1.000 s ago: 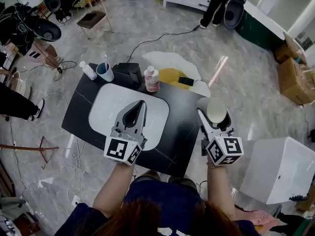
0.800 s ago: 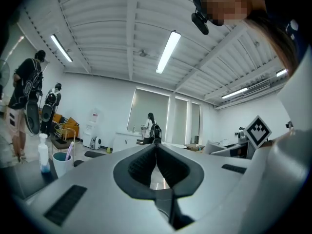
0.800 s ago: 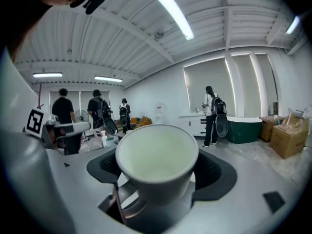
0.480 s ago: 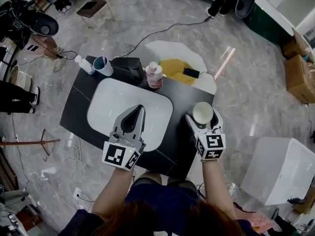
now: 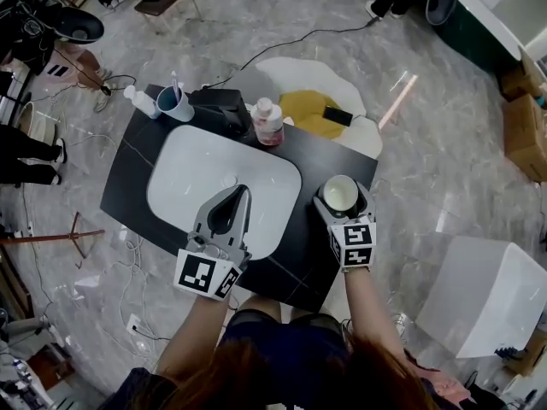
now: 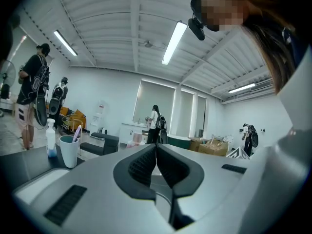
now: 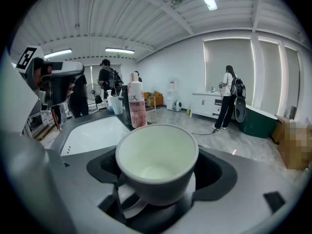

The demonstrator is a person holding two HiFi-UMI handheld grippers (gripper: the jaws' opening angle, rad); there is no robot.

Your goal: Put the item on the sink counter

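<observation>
A white empty cup (image 5: 340, 196) (image 7: 157, 162) is held upright between the jaws of my right gripper (image 5: 342, 202) (image 7: 158, 179), which is shut on it over the right end of the black sink counter (image 5: 309, 165). I cannot tell whether the cup's base touches the counter. My left gripper (image 5: 232, 198) (image 6: 155, 155) hovers over the front of the white sink basin (image 5: 192, 173), shut with nothing between its jaws. The basin (image 7: 92, 133) also shows at left in the right gripper view.
At the counter's back stand a pink bottle (image 5: 267, 123) (image 7: 136, 106), a black box (image 5: 220, 108), a blue tumbler with a toothbrush (image 5: 175, 101) (image 6: 69, 150) and a small white bottle (image 5: 137, 99). A white box (image 5: 487, 297) stands on the floor at right; people stand around the room.
My right gripper has carried the cup leftward from beyond the counter's right edge to above the counter's right end. The left gripper has barely moved.
</observation>
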